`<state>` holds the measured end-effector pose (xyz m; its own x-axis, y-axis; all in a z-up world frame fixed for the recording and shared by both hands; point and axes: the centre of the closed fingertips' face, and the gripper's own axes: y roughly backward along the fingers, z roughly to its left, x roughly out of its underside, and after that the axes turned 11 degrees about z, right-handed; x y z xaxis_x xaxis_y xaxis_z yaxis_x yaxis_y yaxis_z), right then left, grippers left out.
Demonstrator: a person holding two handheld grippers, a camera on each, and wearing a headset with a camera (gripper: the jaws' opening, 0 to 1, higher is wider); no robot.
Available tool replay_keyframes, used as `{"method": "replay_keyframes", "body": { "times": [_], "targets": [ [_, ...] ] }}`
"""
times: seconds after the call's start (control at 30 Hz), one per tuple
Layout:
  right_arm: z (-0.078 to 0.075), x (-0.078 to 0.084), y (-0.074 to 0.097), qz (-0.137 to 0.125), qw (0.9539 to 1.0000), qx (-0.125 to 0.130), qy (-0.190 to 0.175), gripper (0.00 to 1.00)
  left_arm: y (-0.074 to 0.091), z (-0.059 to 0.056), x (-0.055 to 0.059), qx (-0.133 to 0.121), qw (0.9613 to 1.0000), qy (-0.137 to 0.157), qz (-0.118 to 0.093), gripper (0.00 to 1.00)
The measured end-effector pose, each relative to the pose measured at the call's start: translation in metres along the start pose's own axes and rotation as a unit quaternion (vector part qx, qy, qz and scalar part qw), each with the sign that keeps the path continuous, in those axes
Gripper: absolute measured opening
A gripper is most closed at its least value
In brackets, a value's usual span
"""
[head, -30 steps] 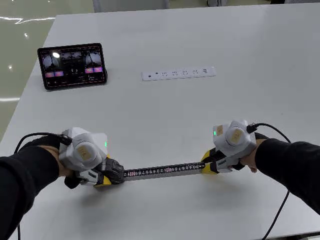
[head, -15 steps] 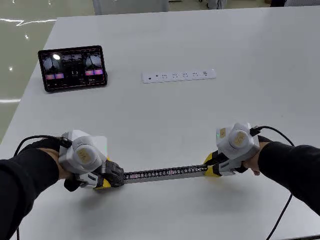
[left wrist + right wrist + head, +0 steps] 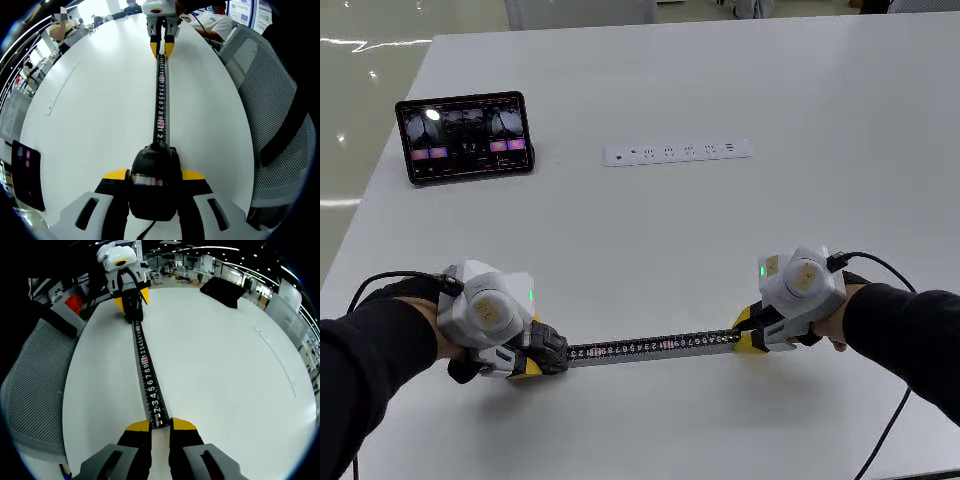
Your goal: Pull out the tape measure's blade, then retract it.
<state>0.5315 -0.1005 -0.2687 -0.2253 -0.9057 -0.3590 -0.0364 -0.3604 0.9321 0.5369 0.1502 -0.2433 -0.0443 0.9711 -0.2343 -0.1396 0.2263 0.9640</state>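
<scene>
Left tongs clamp the black tape measure case just above the white worktop, while the right tongs are closed on the tip of its blade. The blade is drawn out straight between the two, numbers facing up, running along the near side of the worktop in the head view. Farther back, a propped tablet with a lit screen and a white power strip sit well apart from the tape.
</scene>
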Motion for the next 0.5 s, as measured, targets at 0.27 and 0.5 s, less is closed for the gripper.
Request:
{"method": "replay_keyframes", "body": {
  "times": [0.27, 0.5],
  "targets": [
    [-0.0013, 0.0048, 0.0005, -0.001, 1.0, 0.002, -0.005, 0.08, 0.0, -0.0003, 0.0001, 0.0, 1.0, 0.0, 0.0, 0.32],
    [-0.0008, 0.0047, -0.0001, -0.002, 1.0, 0.002, -0.008, 0.09, -0.0002, -0.0004, -0.0007, -0.001, 1.0, 0.001, -0.002, 0.32]
  ]
}}
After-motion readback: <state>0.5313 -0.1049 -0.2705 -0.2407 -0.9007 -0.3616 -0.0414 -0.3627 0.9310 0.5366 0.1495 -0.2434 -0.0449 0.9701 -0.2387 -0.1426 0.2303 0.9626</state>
